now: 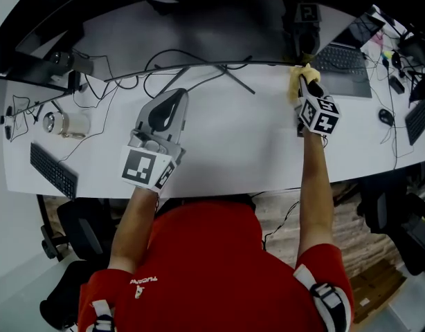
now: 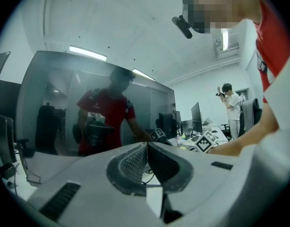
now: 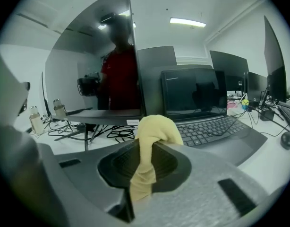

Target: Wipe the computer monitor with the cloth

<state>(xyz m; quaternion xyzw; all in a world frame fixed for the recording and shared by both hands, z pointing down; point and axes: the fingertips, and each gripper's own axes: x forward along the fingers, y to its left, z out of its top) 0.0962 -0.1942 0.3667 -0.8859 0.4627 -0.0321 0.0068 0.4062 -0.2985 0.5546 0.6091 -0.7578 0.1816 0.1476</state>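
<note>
- Your right gripper: clamped on the yellow cloth, which bunches above the jaws and hangs down between them.
- Cloth, location: at the lower right edge of the monitor, near the open laptop.
- Your left gripper: jaws together with nothing between them, held over the white worktop and facing the monitor screen.

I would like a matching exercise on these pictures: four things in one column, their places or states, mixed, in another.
1 soft yellow cloth
2 left gripper
3 grey laptop
4 large dark monitor

A jaws together, empty
B open, right of the monitor
C reflects a person in red
D pinched in the right gripper's jaws

Pairs: 1-D, 2-A, 3-B, 4-C.
</note>
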